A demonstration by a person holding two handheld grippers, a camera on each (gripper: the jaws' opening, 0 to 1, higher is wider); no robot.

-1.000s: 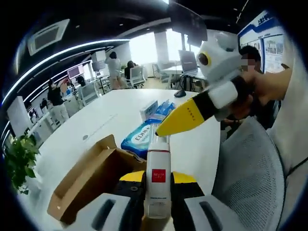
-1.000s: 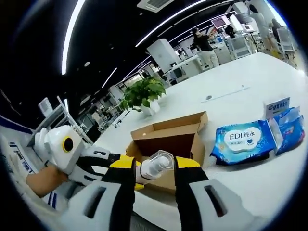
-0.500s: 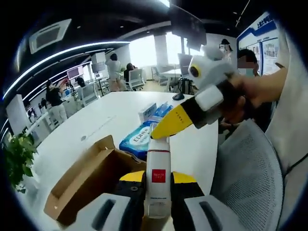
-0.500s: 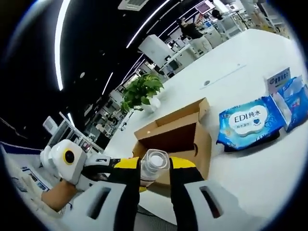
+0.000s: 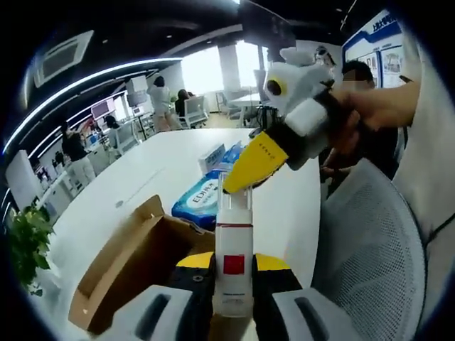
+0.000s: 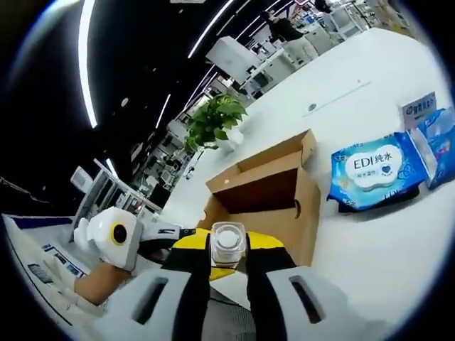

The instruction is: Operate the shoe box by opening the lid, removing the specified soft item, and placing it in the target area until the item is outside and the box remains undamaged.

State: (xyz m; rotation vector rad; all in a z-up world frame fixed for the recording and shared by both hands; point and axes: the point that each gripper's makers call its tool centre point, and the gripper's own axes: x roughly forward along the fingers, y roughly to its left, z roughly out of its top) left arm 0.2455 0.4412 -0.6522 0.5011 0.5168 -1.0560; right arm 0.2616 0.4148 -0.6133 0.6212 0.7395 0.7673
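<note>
The long white table [image 5: 153, 174] carries everything, and the open brown shoe box [image 6: 264, 206] on it is the landmark for the rest. In the right gripper view the box stands with its lid flap raised at the far side and a dark interior, a potted plant [image 6: 214, 122] beyond it and a blue wet-wipe pack [image 6: 373, 170] lying on the table to its right, with smaller blue packets [image 6: 430, 131] past that. The left gripper view looks along the box [image 5: 131, 266] from its other end, so the wipe pack [image 5: 200, 202] sits just beyond the box's far corner (a white mesh chair [image 5: 370, 263] shows here, to the right of the table). A white bottle [image 5: 233, 259] is held above the near end of the box, outside it. The left gripper [image 5: 233, 280] is clamped on its lower body, red label facing the camera. The right gripper [image 6: 228, 266] is closed around the bottle's clear cap [image 6: 227, 241], seen end-on, and in the left gripper view its yellow jaws reach the cap [image 5: 234, 200] from the right.
</note>
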